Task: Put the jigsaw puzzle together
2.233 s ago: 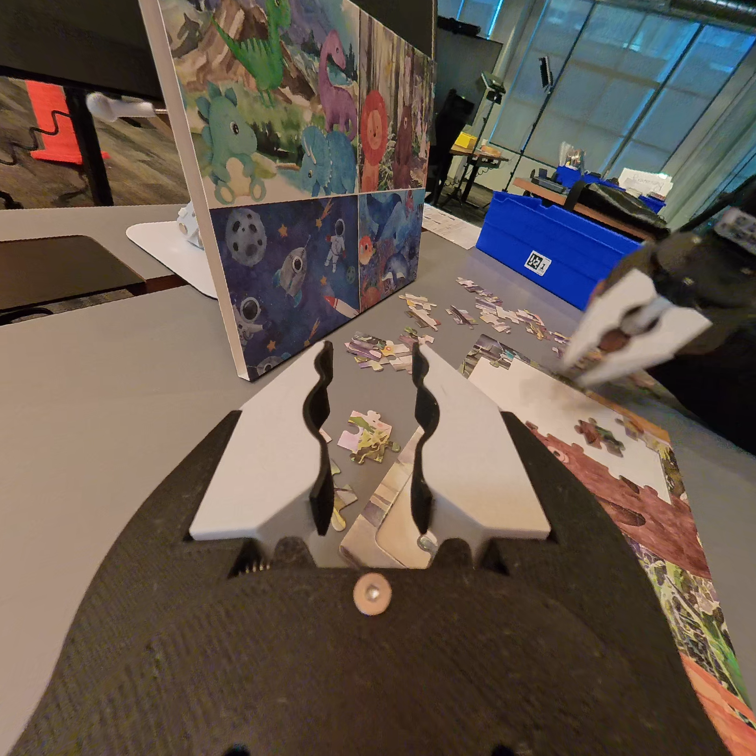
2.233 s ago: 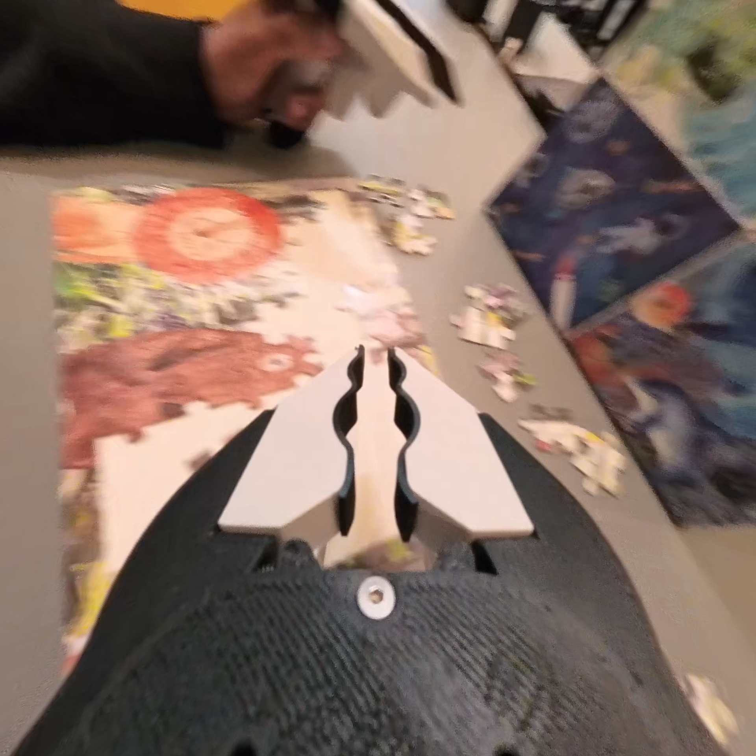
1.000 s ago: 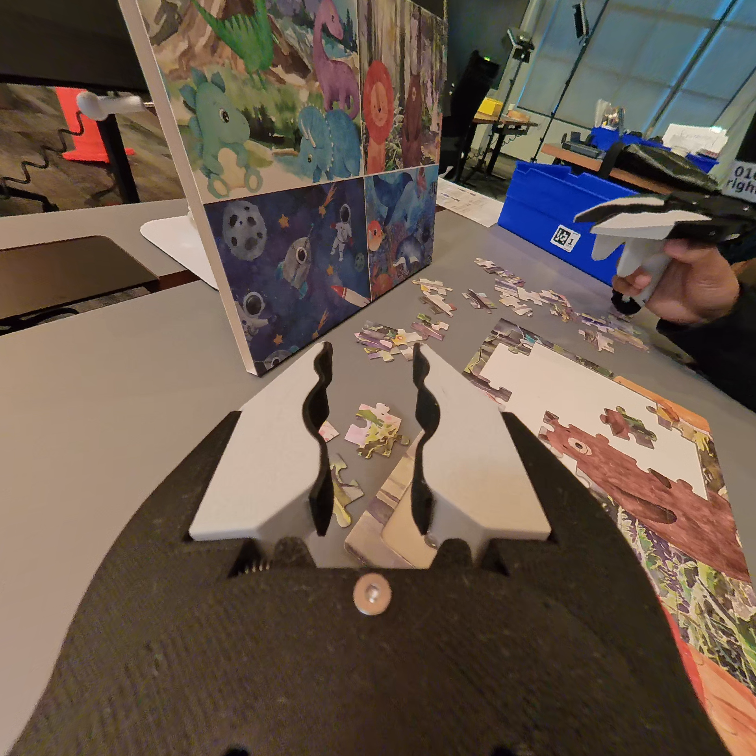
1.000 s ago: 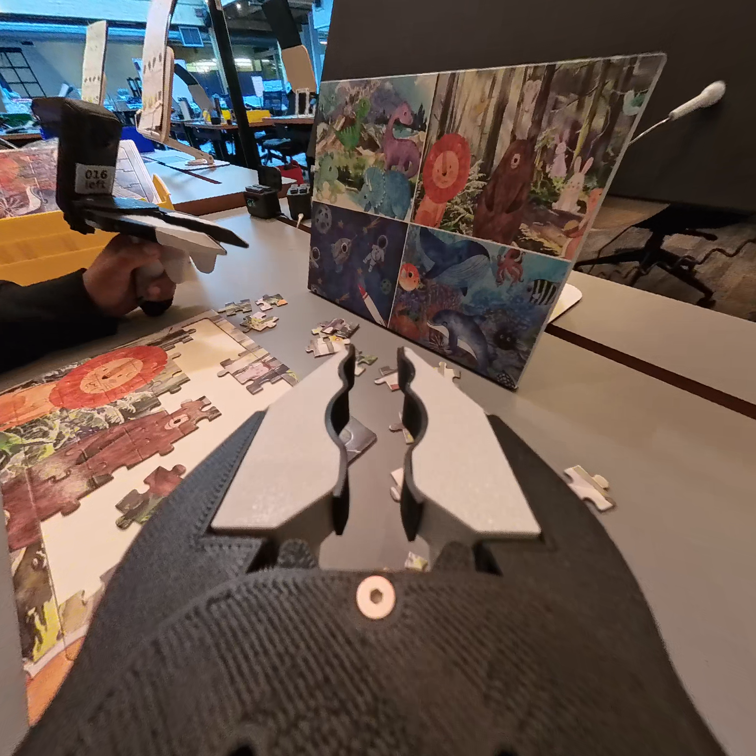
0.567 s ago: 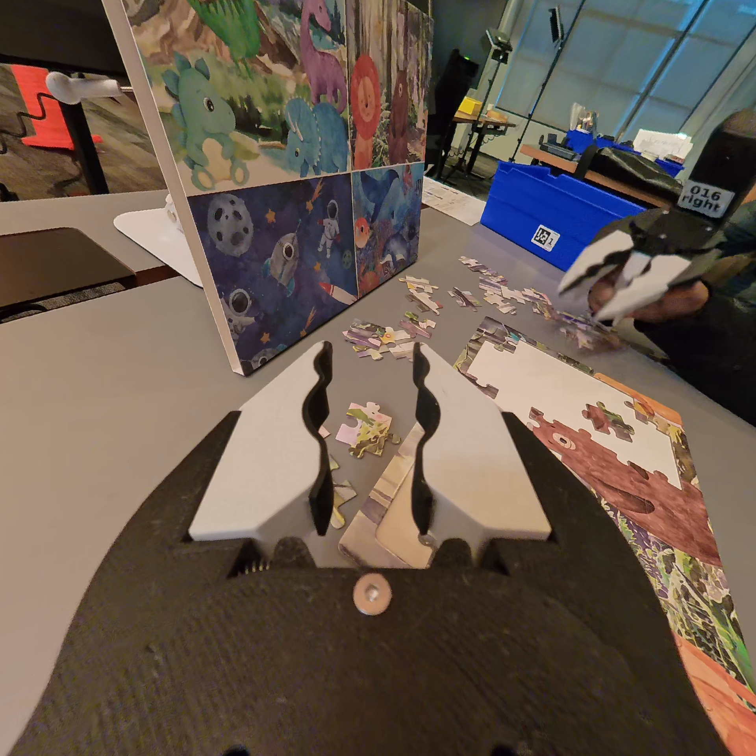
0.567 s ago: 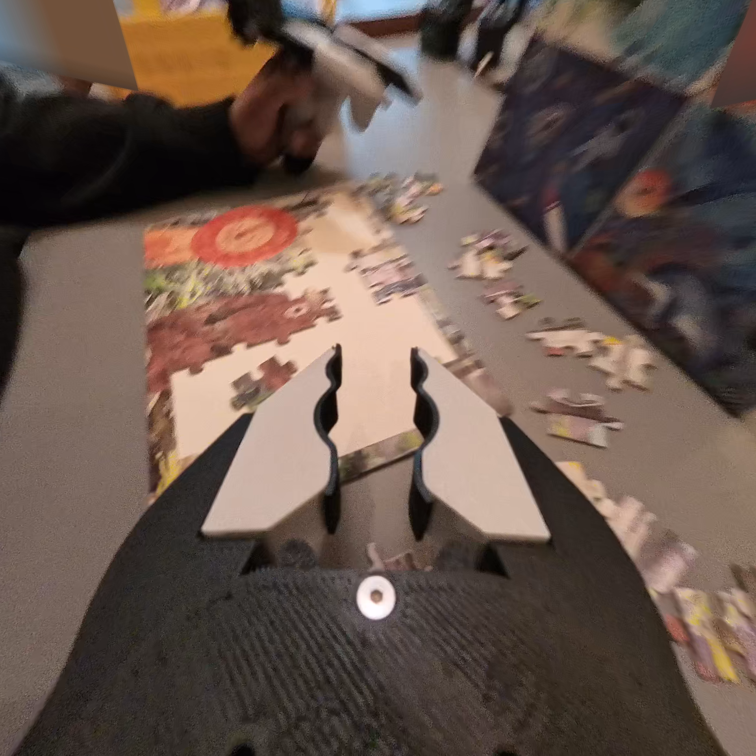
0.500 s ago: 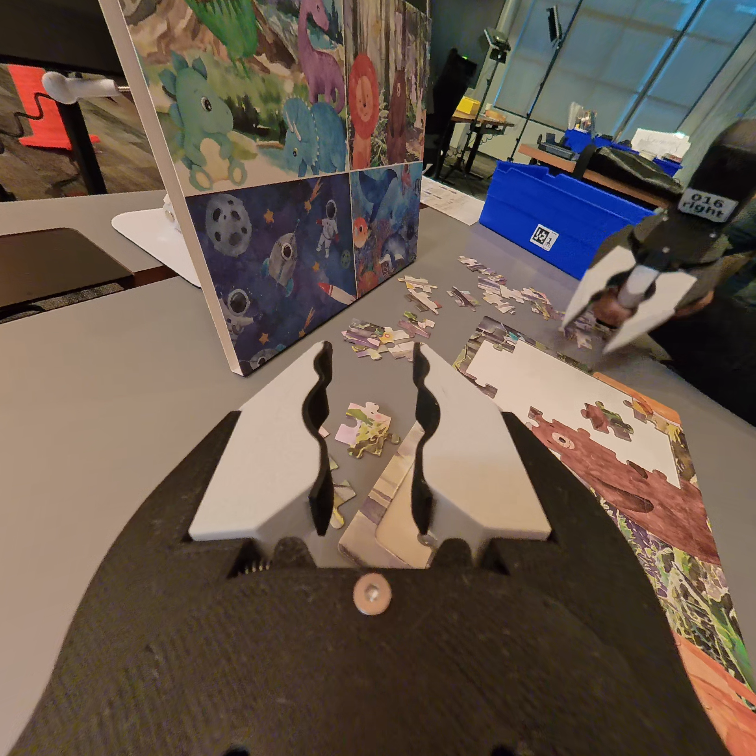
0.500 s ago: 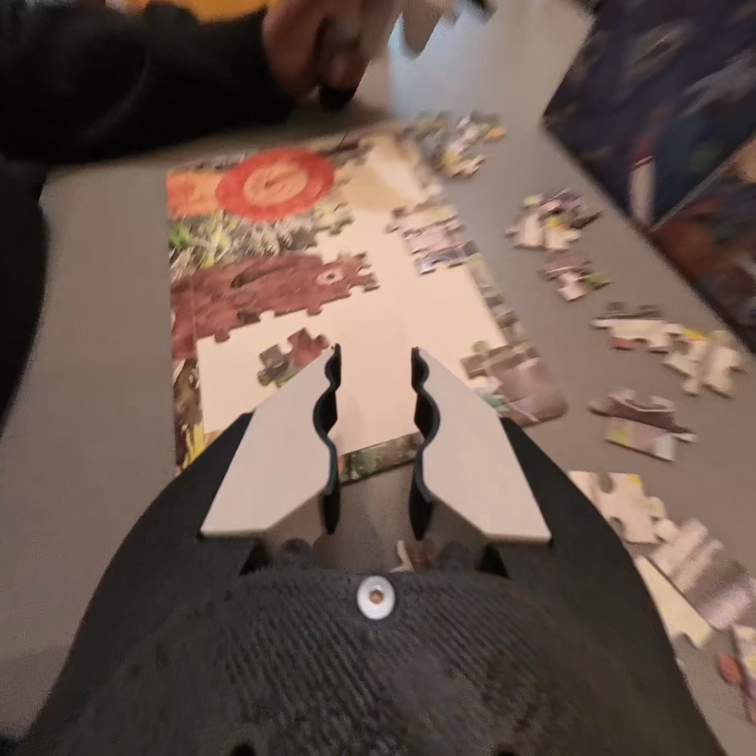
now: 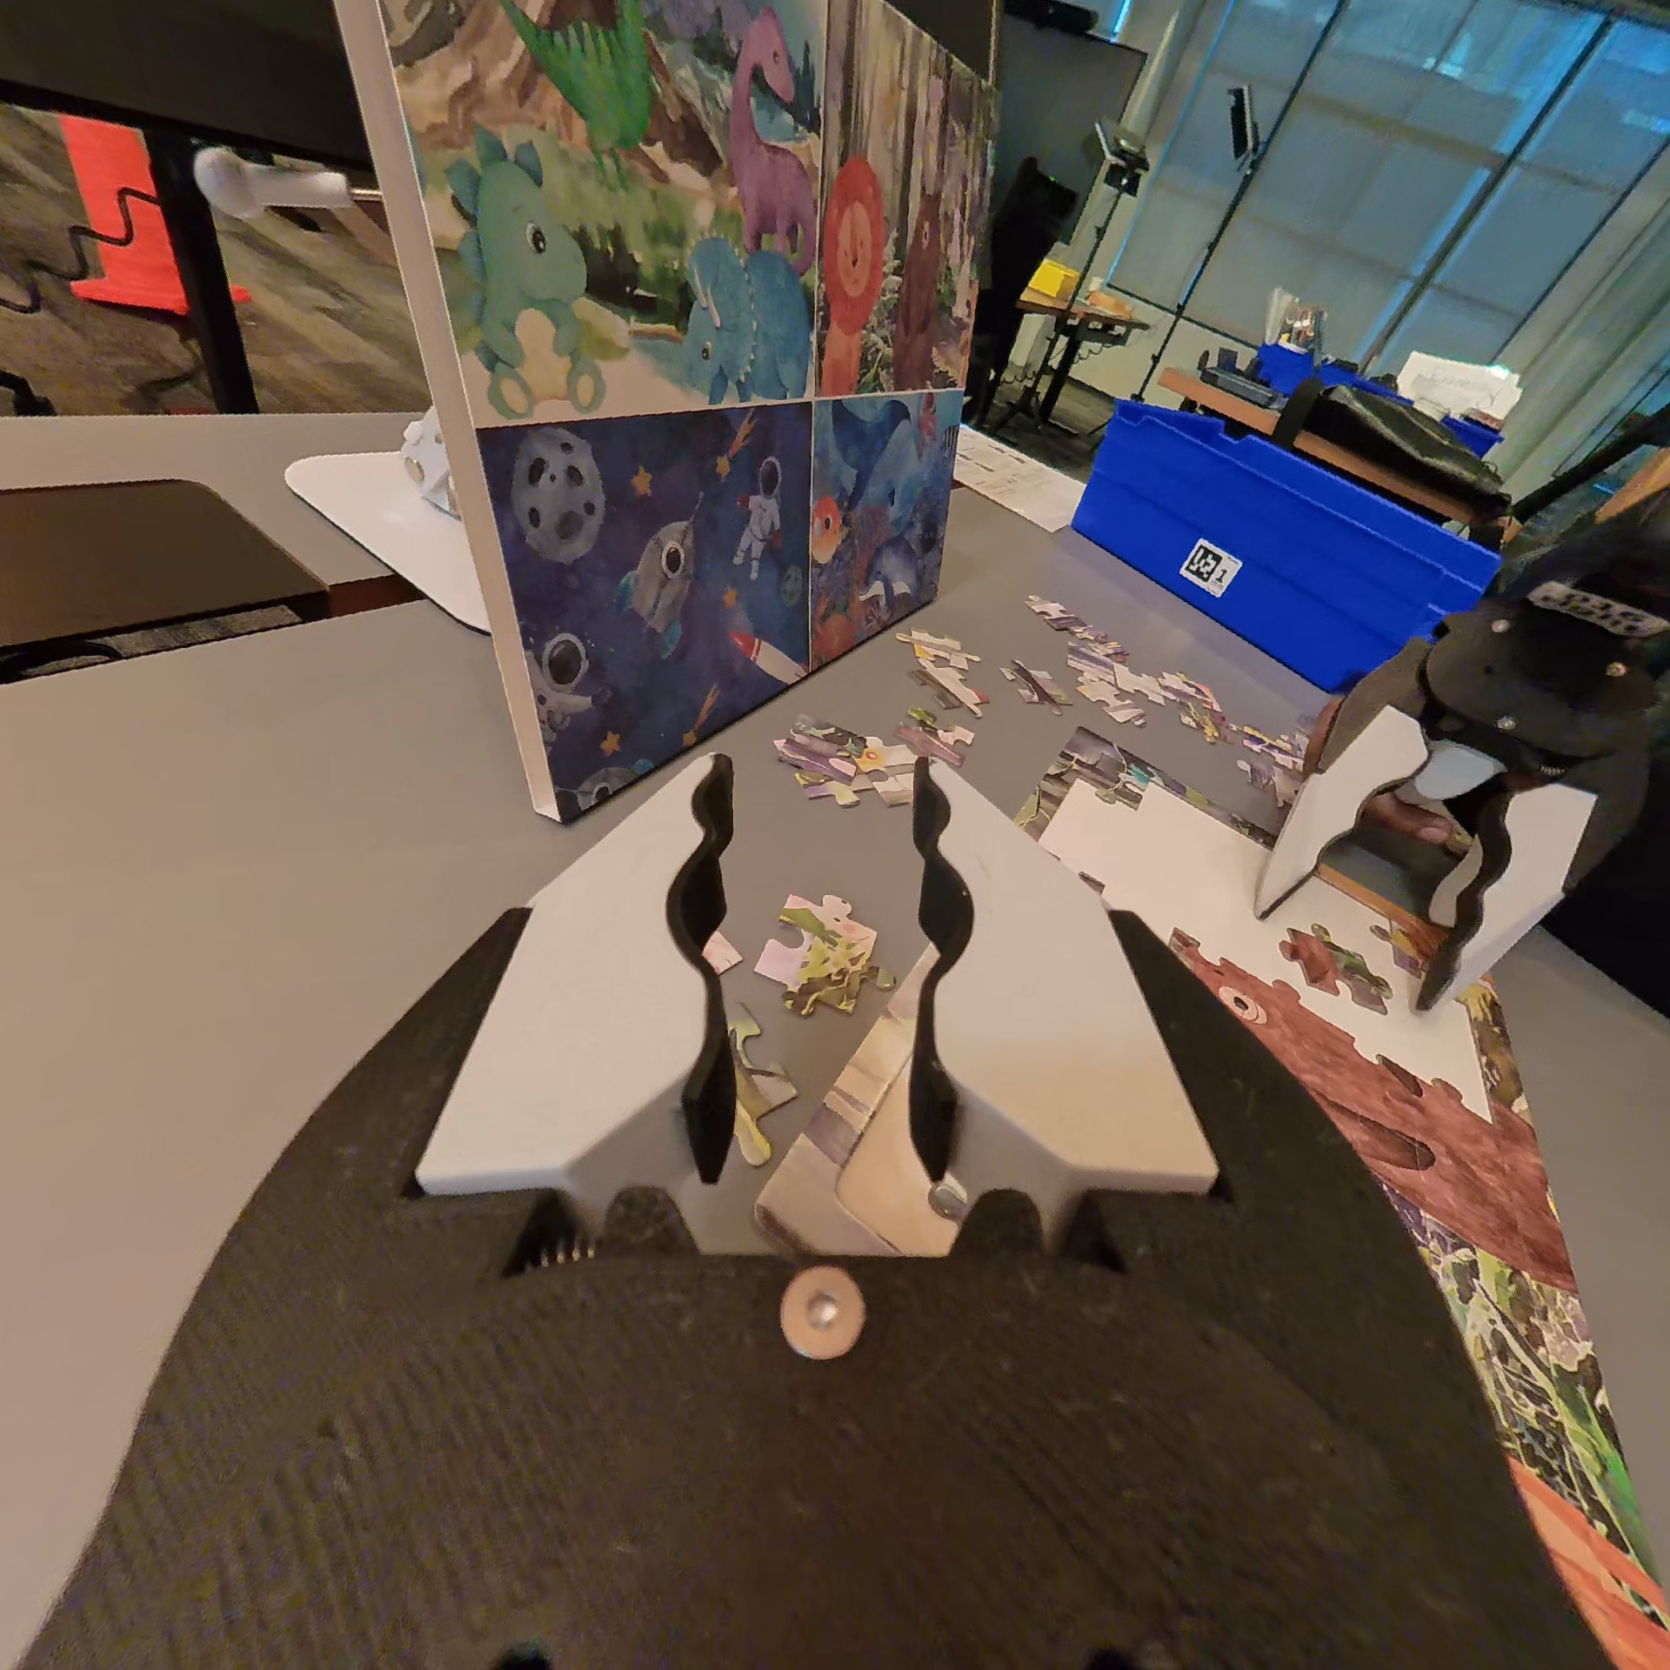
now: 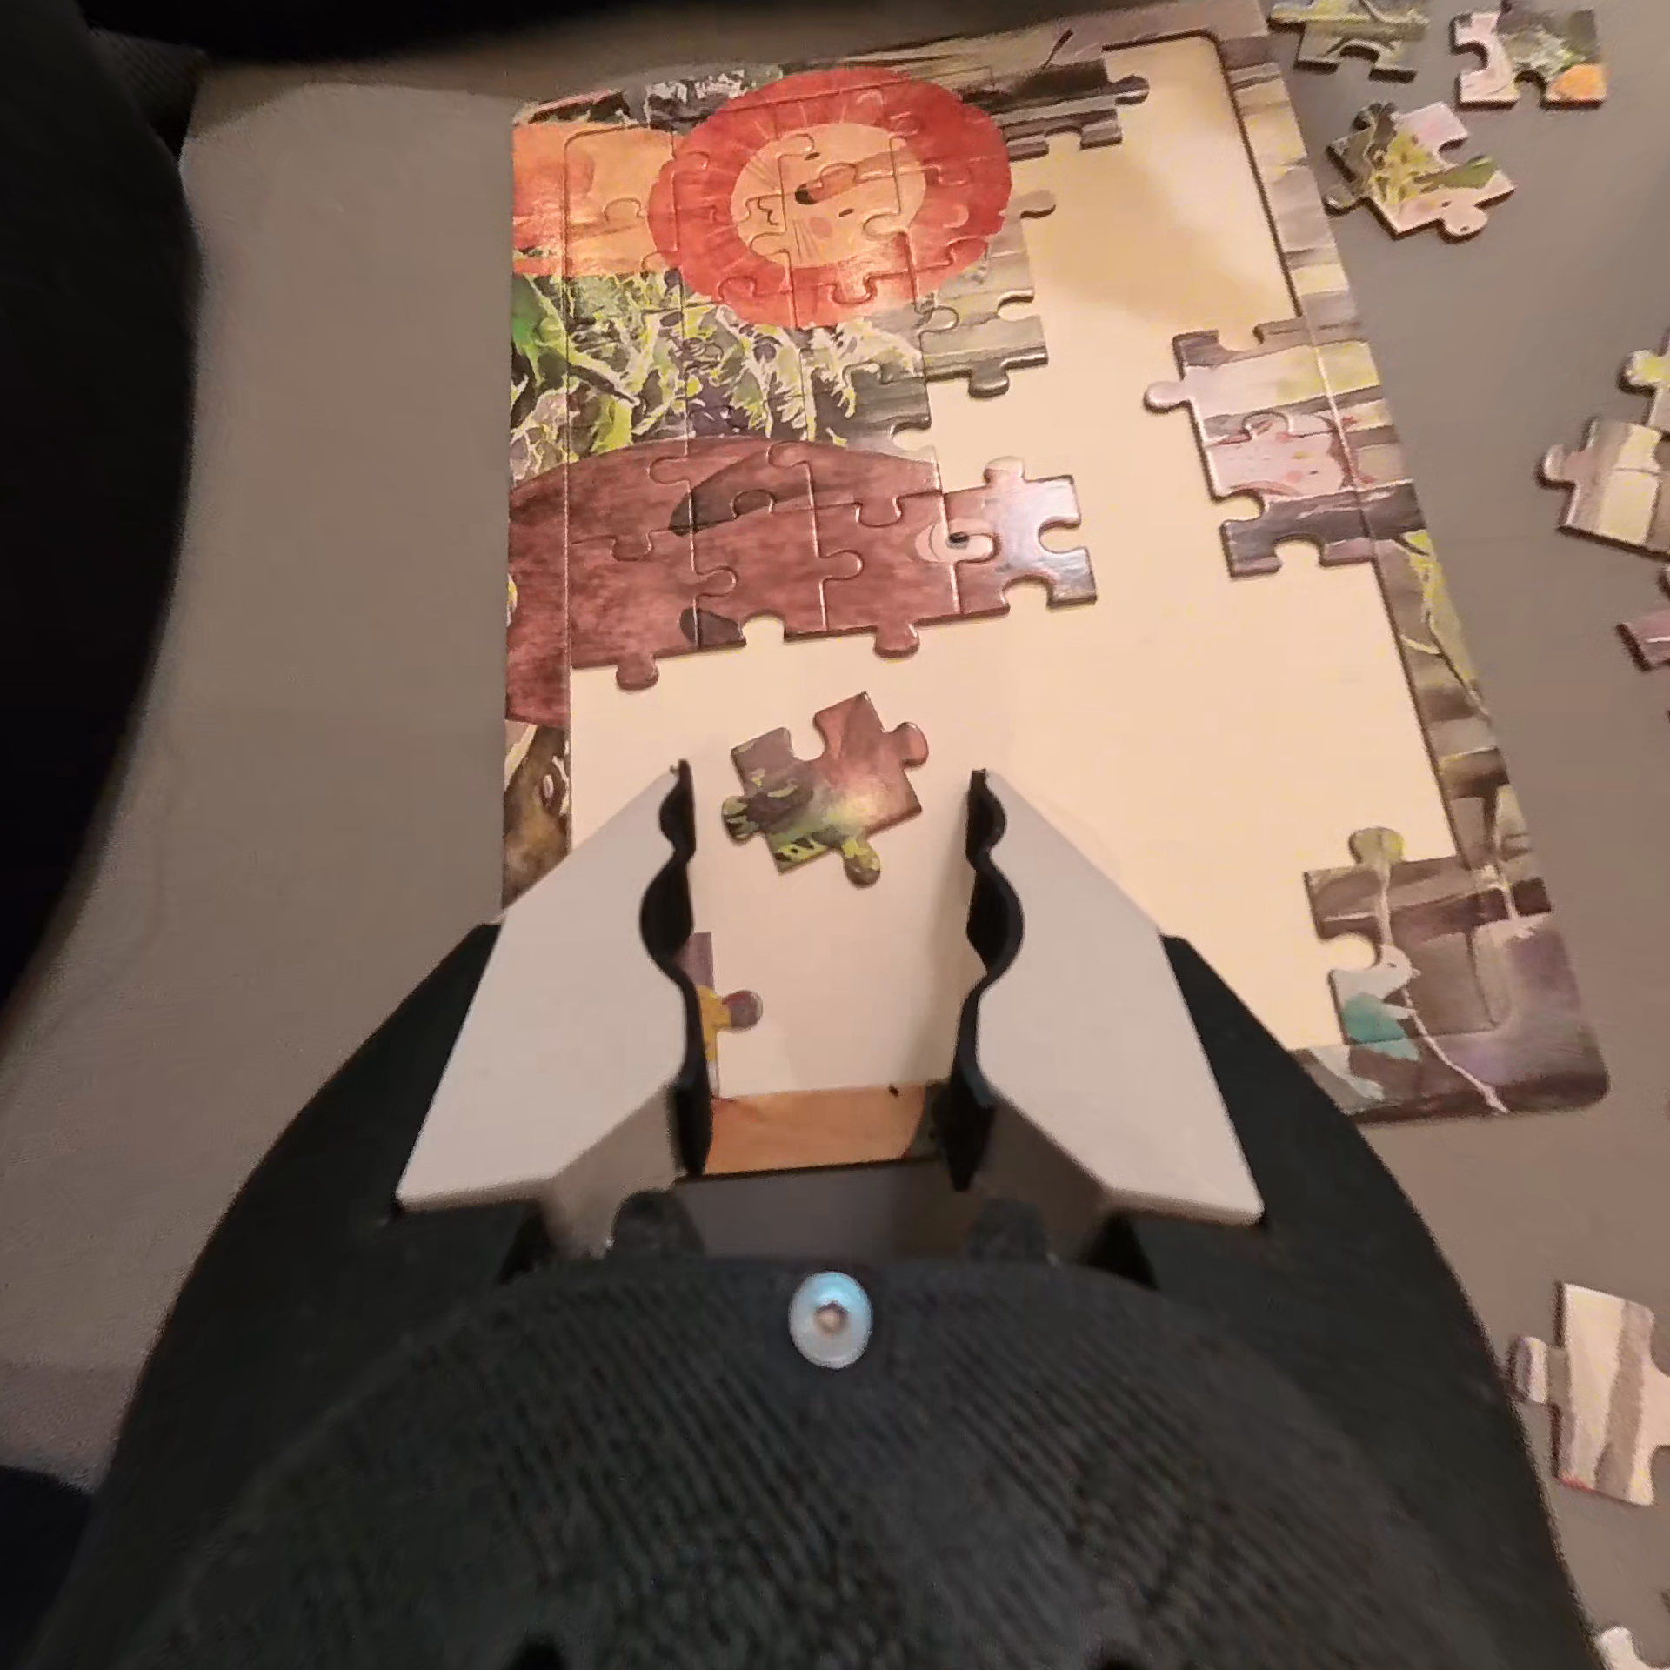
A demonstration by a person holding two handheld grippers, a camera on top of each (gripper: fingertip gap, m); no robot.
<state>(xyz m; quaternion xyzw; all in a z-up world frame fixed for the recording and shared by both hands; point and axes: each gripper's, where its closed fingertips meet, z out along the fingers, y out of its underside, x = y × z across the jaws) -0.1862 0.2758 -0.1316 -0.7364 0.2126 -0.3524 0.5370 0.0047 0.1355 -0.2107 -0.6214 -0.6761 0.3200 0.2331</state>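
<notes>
R gripper (image 10: 827,786) is held wide open over the loose piece (image 10: 824,795) on the puzzle tray (image 10: 1175,723), lined up for a grab. L gripper (image 9: 818,795), also open, is parked by spare pieces (image 9: 827,953).

Open-plan office or lab: grey desks (image 9: 226,813), tripods (image 9: 1111,271) (window wall behind), blue bin (image 9: 1283,551)

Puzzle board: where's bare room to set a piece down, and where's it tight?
Free: the cream patch of the puzzle board between the brown bear section, the right border pieces and the lone loose piece. Crowded: the grey table right of the board, littered with loose pieces. The right gripper hangs open over that lone piece.
</notes>
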